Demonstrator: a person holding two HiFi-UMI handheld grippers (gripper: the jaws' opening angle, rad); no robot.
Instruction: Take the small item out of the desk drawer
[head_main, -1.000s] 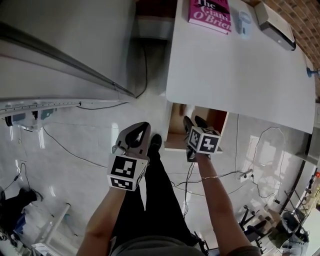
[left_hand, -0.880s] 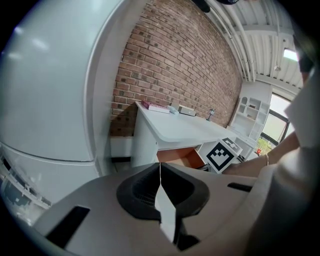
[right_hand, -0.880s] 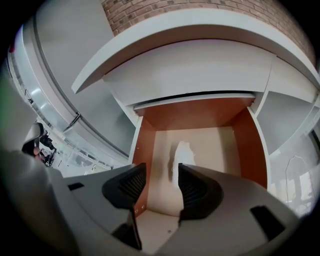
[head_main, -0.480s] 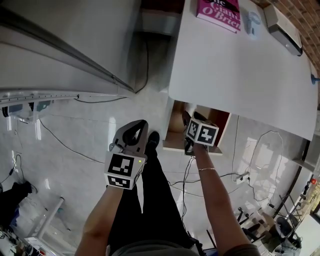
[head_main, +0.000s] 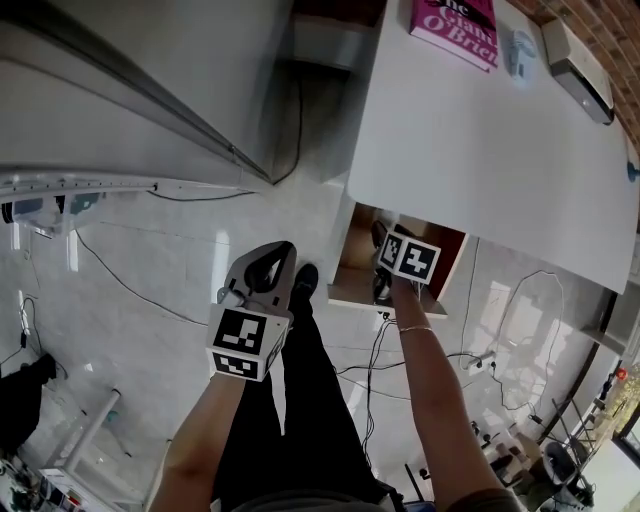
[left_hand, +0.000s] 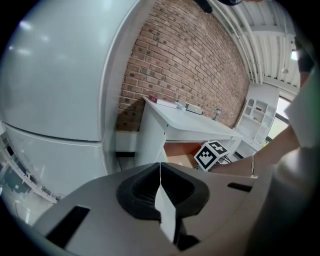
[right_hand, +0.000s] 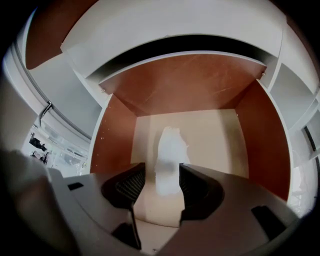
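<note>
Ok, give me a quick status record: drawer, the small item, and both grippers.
drawer: open, under the white desk
white item: lying on the drawer floor, not yet out
right gripper: reaching into the drawer; jaws have just been opening and stand wide, with the white item between them, not clamped
left gripper: shut, empty, held outside the drawer
</note>
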